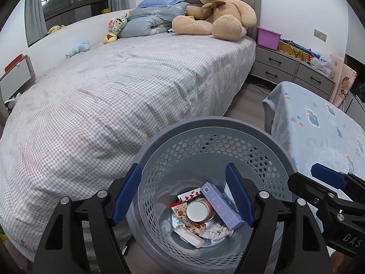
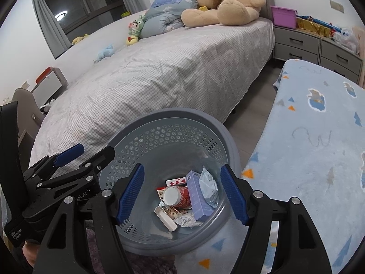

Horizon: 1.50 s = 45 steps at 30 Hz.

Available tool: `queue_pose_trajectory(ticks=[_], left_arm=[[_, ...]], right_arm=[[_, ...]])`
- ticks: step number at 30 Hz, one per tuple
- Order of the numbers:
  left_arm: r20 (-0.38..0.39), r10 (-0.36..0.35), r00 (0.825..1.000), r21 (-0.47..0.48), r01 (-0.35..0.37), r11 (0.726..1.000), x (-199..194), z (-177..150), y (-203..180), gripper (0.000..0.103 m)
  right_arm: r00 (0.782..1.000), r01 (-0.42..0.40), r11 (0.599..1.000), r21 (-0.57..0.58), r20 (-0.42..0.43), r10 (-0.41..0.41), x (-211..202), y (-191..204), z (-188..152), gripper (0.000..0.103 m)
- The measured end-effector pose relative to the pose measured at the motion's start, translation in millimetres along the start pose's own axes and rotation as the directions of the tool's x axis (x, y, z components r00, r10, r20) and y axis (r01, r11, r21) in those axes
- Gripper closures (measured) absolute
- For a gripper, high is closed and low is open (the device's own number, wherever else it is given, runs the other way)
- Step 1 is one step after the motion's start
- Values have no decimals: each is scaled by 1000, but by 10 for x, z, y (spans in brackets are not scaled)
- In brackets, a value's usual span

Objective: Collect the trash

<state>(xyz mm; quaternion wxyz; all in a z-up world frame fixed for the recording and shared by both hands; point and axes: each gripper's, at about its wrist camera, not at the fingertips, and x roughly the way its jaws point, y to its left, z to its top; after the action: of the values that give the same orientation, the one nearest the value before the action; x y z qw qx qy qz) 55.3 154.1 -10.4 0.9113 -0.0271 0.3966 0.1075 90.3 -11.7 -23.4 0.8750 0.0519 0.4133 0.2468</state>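
A grey perforated trash basket (image 1: 228,125) stands on the floor beside the bed; it also shows in the right wrist view (image 2: 173,115). Inside lie a red can (image 1: 200,210), a purple box (image 1: 220,204), crumpled paper (image 1: 216,229), a white stick (image 1: 189,236) and printed wrappers. The right wrist view shows the can (image 2: 176,195), purple box (image 2: 198,197) and a pale blue packet (image 2: 208,187). My left gripper (image 1: 183,196) is open and empty over the basket. My right gripper (image 2: 181,195) is open and empty over it too, and shows at the right of the left view (image 1: 328,175).
A bed with a checked sheet (image 1: 109,91) fills the left, with a large teddy bear (image 1: 219,9) and small plush toys at its head. A blue blanket-covered surface (image 2: 319,148) lies right of the basket. Grey drawers (image 1: 285,68) with clutter stand behind.
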Motion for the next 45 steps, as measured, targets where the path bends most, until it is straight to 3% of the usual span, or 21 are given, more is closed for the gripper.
queue_pose_trajectory(ticks=[39, 45], left_arm=[[20, 36, 999, -18, -35, 999, -54, -10, 20, 21], [22, 37, 999, -19, -37, 999, -59, -10, 20, 21]], right_arm=[[997, 60, 998, -6, 46, -60, -119, 8, 10, 20], [996, 66, 998, -6, 57, -66, -147, 17, 17, 13]])
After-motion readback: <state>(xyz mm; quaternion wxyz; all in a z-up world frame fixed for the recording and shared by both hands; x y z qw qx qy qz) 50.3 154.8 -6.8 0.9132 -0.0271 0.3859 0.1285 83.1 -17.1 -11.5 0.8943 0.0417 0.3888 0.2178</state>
